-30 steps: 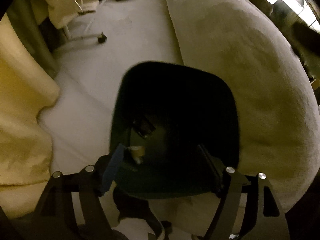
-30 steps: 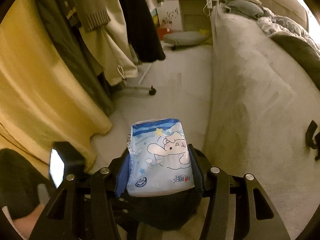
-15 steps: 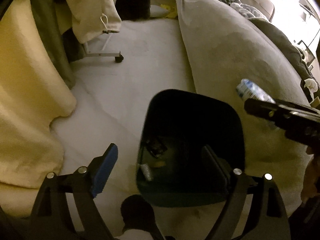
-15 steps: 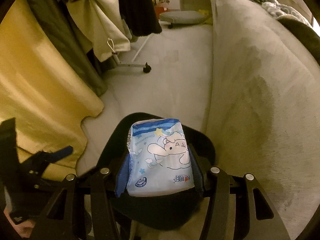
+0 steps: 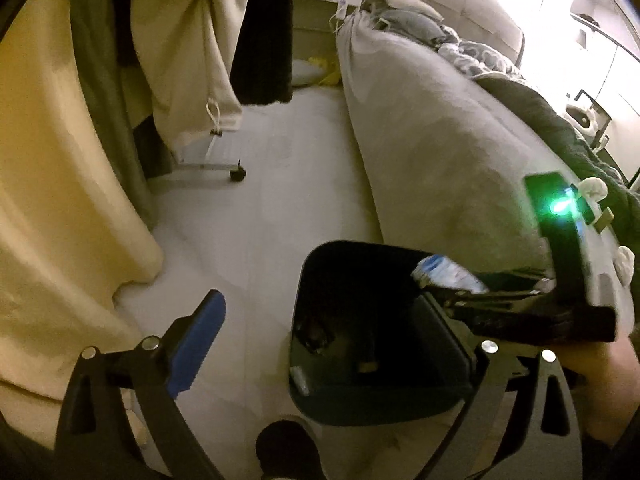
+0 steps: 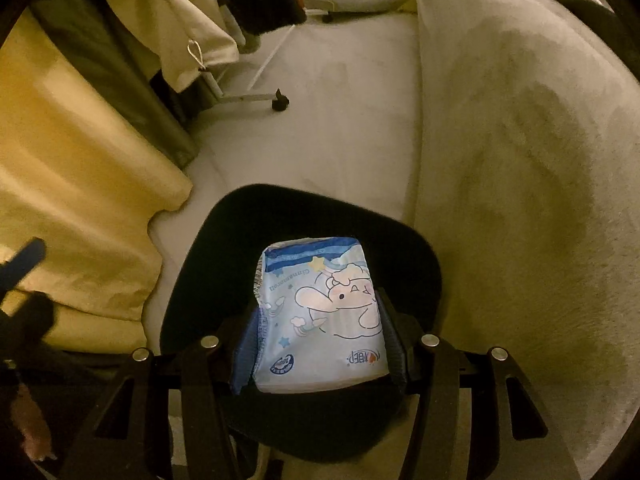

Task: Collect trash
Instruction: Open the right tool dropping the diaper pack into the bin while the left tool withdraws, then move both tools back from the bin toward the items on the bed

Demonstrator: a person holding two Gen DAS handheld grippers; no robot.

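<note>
A black trash bin (image 5: 316, 264) stands on the pale floor beside the bed, with a few scraps inside. It also shows in the right wrist view (image 6: 420, 248). My right gripper (image 6: 320, 320) is shut on a light blue tissue pack (image 6: 320, 312) with a cartoon print and holds it over the bin's opening. The pack (image 5: 448, 278) and the right gripper show above the bin's right rim in the left wrist view. My left gripper (image 5: 328, 320) is open and empty, its blue pad (image 5: 196, 336) left of the bin.
A grey bed (image 5: 440, 152) runs along the right. Yellow bedding or curtain (image 5: 60, 200) hangs at left. Hanging clothes (image 5: 192, 60) and a wheeled rack leg (image 5: 236, 174) stand at the back left. Floor (image 5: 260, 200) lies between them.
My right gripper has carried the tissue pack forward and down over the bin. My left gripper has pulled back and left, away from the bin's opening.
</note>
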